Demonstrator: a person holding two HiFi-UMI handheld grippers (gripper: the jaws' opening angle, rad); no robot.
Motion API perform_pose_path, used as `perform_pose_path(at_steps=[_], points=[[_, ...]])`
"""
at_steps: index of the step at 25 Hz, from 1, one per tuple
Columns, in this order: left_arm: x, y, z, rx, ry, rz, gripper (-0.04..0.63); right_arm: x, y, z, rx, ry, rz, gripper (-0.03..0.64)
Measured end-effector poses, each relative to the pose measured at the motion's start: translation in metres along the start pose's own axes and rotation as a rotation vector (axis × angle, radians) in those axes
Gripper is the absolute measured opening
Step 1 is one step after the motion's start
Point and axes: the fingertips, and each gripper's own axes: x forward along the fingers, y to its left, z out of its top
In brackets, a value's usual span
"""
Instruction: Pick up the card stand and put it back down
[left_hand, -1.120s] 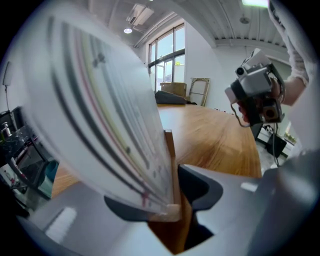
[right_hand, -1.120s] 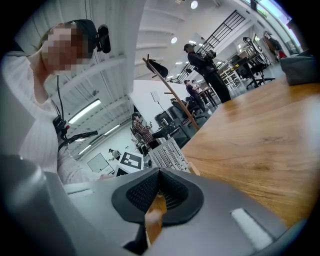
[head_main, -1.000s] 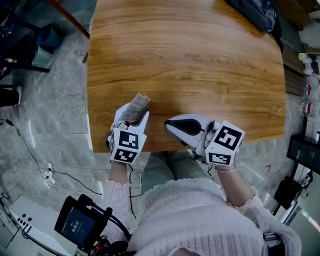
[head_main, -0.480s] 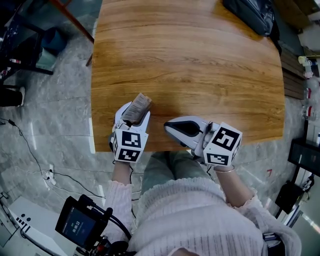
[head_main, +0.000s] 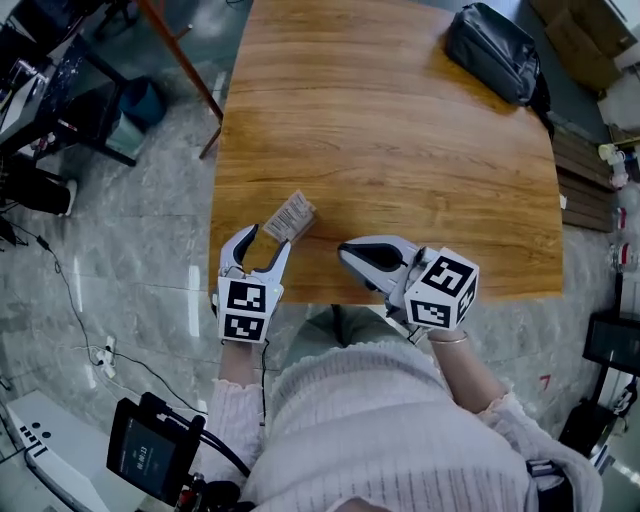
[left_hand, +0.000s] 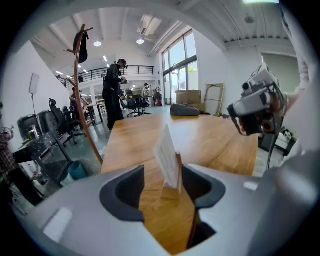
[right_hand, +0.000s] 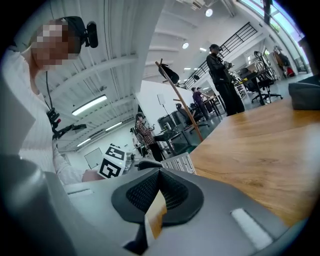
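Standing by the worktop's (head_main: 400, 130) near edge, the card stand (head_main: 290, 216) sits unclamped between your left tool's (head_main: 266, 240) jaws, which have just been opening; your right tool (head_main: 345, 250) is closed and empty.

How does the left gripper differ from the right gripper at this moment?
The left gripper has its jaws apart, having just been opening, with the card stand unclamped at their tips; the right gripper has its jaws shut on nothing. The left gripper points away from the person, the right gripper sideways toward it. Both sit at the table's near edge.
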Motion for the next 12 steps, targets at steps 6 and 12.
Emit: perform_pose_path(at_steps=[6,12], points=[[-0.035,-0.002,0.007,-0.063,-0.077,0.071,0.164,0.0,0.004,0.0,-0.026,0.004,-0.032,0.0],[-0.05,-0.02,0.033,-0.139,-0.205,0.023,0.009,0.007,0.014,0.011,-0.075,-0.021,-0.017,0.0]])
